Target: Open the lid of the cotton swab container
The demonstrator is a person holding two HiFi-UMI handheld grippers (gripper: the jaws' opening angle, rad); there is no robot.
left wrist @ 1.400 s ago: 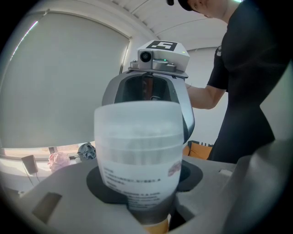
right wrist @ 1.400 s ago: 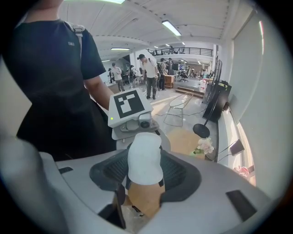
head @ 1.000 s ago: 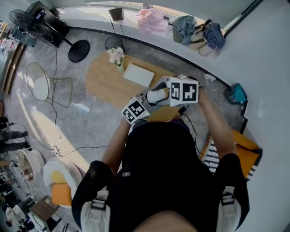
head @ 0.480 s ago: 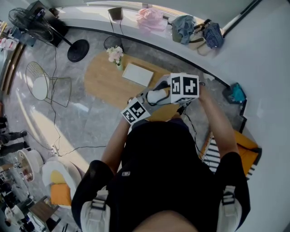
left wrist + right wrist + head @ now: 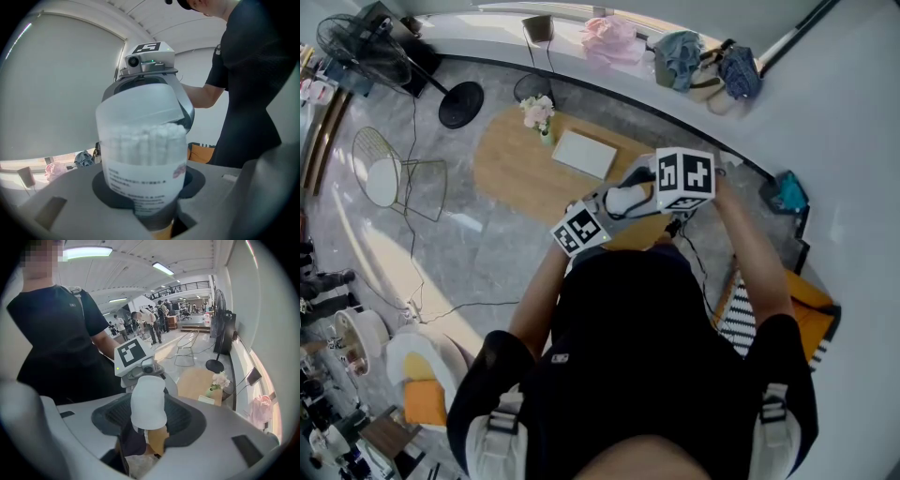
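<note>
The cotton swab container (image 5: 143, 164) is a clear tub full of white swabs with a printed label. It stands upright between the jaws of my left gripper (image 5: 151, 208), which are shut on its lower body. Its translucent lid (image 5: 136, 105) sits over the swab tips. My right gripper (image 5: 148, 427) faces it and is shut on that lid (image 5: 148, 401). I cannot tell whether the lid has parted from the tub. In the head view, the left gripper (image 5: 598, 214) and right gripper (image 5: 649, 192) meet at the container (image 5: 624, 199) in front of the person's chest.
Below the grippers is an oval wooden table (image 5: 511, 169) with a white pad (image 5: 588, 155) and a small flower vase (image 5: 541, 117). A wire chair (image 5: 389, 173) and a floor fan (image 5: 461, 103) stand to the left. An orange mat (image 5: 811, 309) lies to the right.
The right gripper's marker cube has shifted slightly up and turned a little. The left gripper and the container have stayed where they were.
</note>
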